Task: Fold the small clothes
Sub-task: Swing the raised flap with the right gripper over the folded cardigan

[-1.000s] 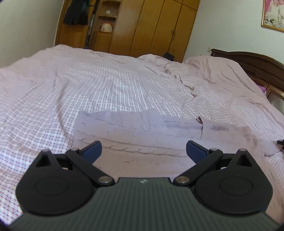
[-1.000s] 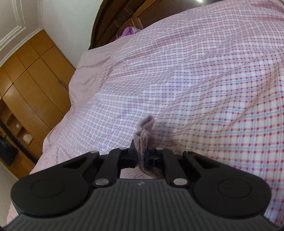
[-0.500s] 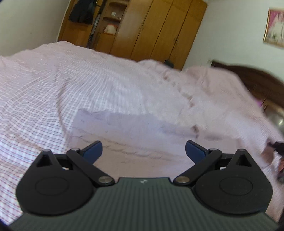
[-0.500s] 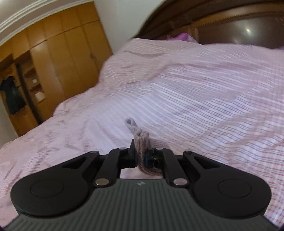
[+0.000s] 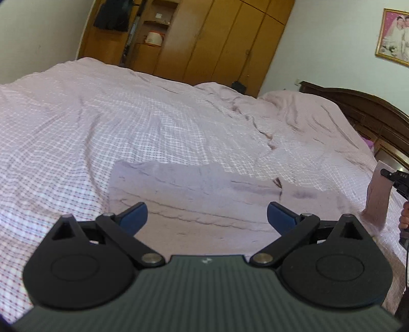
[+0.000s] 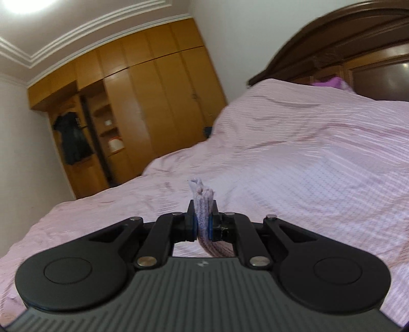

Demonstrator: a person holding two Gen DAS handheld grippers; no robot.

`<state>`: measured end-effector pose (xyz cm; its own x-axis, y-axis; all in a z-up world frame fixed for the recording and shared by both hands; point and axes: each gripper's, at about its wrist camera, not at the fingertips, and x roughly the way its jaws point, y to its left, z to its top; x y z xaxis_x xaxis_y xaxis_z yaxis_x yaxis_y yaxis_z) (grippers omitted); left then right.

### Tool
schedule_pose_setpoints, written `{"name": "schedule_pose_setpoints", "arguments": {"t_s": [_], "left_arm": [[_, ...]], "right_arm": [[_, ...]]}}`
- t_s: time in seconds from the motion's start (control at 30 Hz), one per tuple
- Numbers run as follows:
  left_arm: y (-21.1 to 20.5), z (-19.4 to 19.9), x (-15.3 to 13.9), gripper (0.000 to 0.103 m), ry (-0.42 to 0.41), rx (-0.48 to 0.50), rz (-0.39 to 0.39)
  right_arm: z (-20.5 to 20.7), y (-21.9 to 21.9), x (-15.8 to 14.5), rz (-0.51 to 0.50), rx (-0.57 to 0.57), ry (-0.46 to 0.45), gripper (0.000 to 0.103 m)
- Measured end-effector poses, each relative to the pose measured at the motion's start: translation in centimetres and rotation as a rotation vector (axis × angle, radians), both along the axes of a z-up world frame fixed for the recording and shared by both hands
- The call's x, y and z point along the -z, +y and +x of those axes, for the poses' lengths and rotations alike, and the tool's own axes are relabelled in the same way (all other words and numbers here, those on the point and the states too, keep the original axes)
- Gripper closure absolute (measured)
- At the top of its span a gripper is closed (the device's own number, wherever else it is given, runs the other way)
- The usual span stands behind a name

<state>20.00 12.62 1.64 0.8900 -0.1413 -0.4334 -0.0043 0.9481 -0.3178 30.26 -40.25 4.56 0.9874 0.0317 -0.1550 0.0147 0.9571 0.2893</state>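
Right gripper (image 6: 202, 224) has lifted the sweater (image 5: 194, 201) sleeve higher.

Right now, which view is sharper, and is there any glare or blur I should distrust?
Left wrist view: mostly sharp, knit garment slightly soft. Right wrist view: headboard and wardrobe smeared by motion, ceiling light blown out; sleeve in the right hand-held gripper stays crisp.

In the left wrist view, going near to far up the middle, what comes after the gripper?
Left gripper, open → knitted garment lying flat → checked bedsheet → wooden wardrobe against the far wall.
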Motion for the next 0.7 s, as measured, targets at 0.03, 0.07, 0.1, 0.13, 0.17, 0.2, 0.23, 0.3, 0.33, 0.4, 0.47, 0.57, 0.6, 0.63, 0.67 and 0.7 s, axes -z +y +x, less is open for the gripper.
{"name": "schedule_pose_setpoints", "arguments": {"t_s": [0.03, 0.07, 0.1, 0.13, 0.17, 0.2, 0.23, 0.3, 0.33, 0.4, 0.47, 0.57, 0.6, 0.63, 0.67, 0.7], "left_arm": [[0.0, 0.0, -0.1, 0.002, -0.002, -0.011, 0.019], [0.0, 0.0, -0.1, 0.002, -0.007, -0.014, 0.033], [0.0, 0.0, -0.1, 0.002, -0.014, -0.008, 0.034], [0.0, 0.0, -0.1, 0.002, -0.017, 0.0, 0.034], [-0.1, 0.0, -0.1, 0.002, -0.021, -0.002, 0.041], [-0.3, -0.1, -0.1, 0.002, -0.031, -0.005, 0.06], [-0.6, -0.4, -0.1, 0.002, -0.044, -0.005, 0.09], [-1.3, -0.5, -0.2, 0.002, -0.061, -0.01, 0.162], [-1.4, -0.4, -0.2, 0.002, -0.059, -0.012, 0.179], [-1.5, -0.3, -0.3, 0.001, -0.063, -0.012, 0.165], [-1.4, -0.3, -0.3, 0.001, -0.067, -0.036, 0.15], [-1.4, -0.3, -0.4, 0.001, -0.054, -0.089, 0.146], [-1.3, -0.2, -0.4, 0.001, -0.046, -0.094, 0.138], [-1.2, -0.1, -0.4, 0.001, -0.039, -0.086, 0.12], [-1.0, 0.0, -0.4, 0.001, -0.036, -0.074, 0.093], [-0.8, 0.0, -0.3, 0.001, -0.035, -0.074, 0.075]], "right_arm": [[-0.1, 1.1, -0.2, -0.004, -0.015, 0.001, 0.095], [-0.2, 2.2, -0.4, -0.01, -0.029, 0.004, 0.095], [-0.2, 3.1, -0.5, -0.015, -0.039, 0.006, 0.095], [-0.2, 4.0, -0.6, -0.018, -0.05, 0.008, 0.095], [-0.3, 4.8, -0.7, -0.02, -0.06, 0.009, 0.095], [-0.6, 5.4, -0.6, -0.018, -0.067, 0.011, 0.095], [-0.7, 5.9, -0.7, -0.012, -0.076, 0.013, 0.095], [-0.7, 6.9, -0.7, -0.007, -0.09, 0.021, 0.095], [-0.9, 7.4, -0.6, -0.01, -0.096, 0.022, 0.095], [-1.1, 8.4, -0.5, -0.021, -0.112, 0.03, 0.095], [-1.3, 9.2, -0.3, -0.036, -0.121, 0.039, 0.095], [-1.3, 9.6, -0.2, -0.041, -0.135, 0.05, 0.095], [-1.3, 9.9, -0.2, -0.044, -0.137, 0.058, 0.095], [-1.2, 9.5, -0.2, -0.044, -0.139, 0.062, 0.095], [-1.2, 9.7, -0.2, -0.041, -0.144, 0.066, 0.095], [-1.3, 9.9, -0.2, -0.041, -0.149, 0.07, 0.095]]}}
